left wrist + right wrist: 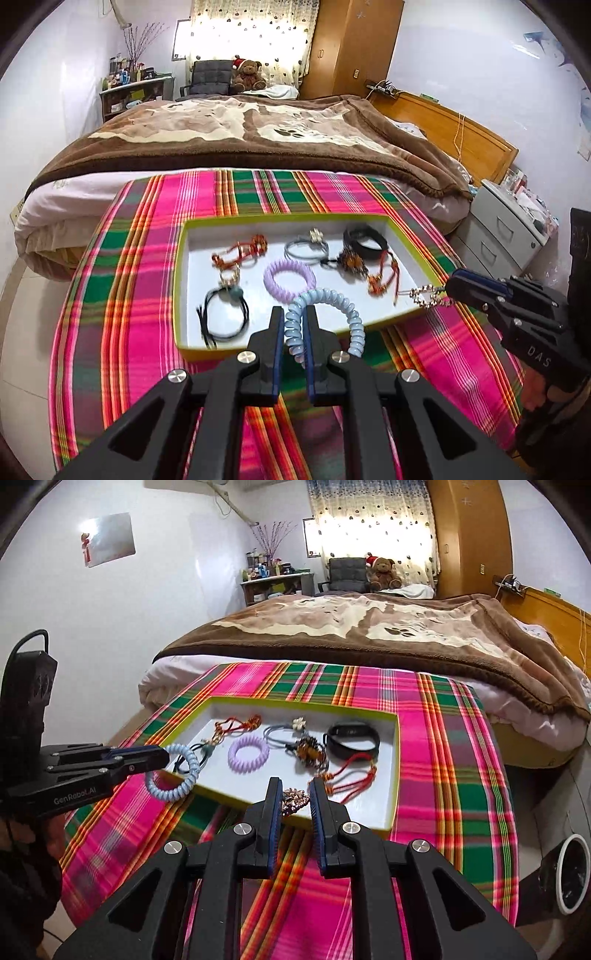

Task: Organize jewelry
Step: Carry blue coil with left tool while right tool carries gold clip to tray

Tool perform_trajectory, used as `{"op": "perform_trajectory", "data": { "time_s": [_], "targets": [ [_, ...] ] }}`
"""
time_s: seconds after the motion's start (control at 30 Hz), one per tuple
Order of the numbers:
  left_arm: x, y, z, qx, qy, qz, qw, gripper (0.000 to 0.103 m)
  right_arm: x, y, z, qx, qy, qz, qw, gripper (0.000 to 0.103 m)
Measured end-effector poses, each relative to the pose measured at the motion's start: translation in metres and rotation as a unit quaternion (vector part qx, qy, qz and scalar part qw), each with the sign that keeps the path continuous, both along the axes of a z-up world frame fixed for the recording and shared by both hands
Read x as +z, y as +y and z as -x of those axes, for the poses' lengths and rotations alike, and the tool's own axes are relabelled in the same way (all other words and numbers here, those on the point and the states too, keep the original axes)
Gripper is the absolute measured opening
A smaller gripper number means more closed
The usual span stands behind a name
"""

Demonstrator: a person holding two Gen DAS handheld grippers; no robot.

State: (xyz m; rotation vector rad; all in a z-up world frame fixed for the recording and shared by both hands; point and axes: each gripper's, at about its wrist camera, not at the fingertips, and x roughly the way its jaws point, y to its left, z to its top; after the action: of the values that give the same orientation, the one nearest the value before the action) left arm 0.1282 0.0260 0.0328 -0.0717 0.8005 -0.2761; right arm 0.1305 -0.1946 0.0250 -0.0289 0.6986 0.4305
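Pink-green plaid tablecloth (110,295) surrounds a shallow white yellow-rimmed tray (295,218); above its near edge the left gripper (294,325) clamps a pale-blue spiral hair tie (347,306), the right gripper (294,797) a gold rhinestone hair clip (294,800).

Daylight pours through the curtained window (255,33) at upper centre of both views, blown out to glare; the room is bright and evenly lit, shadows soft; fisheye bending curves the edges, corners vignette black; slight motion blur smears the plaid cloth (443,775).
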Motion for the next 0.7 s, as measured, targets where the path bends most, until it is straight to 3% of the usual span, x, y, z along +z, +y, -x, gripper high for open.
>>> {"op": "perform_trajectory", "data": {
  "time_s": [0.3, 0.7],
  "targets": [
    [0.001, 0.005, -0.034, 0.011, 0.006, -0.001, 0.9999, 0.010, -0.003, 0.009, -0.029, -0.006, 0.007, -0.001, 1.000, 0.016],
    [-0.018, 0.009, -0.068, 0.026, 0.026, -0.016, 0.9992, 0.010, -0.033, 0.021, -0.056, -0.005, 0.044, 0.012, 0.999, 0.016]
  ]
}}
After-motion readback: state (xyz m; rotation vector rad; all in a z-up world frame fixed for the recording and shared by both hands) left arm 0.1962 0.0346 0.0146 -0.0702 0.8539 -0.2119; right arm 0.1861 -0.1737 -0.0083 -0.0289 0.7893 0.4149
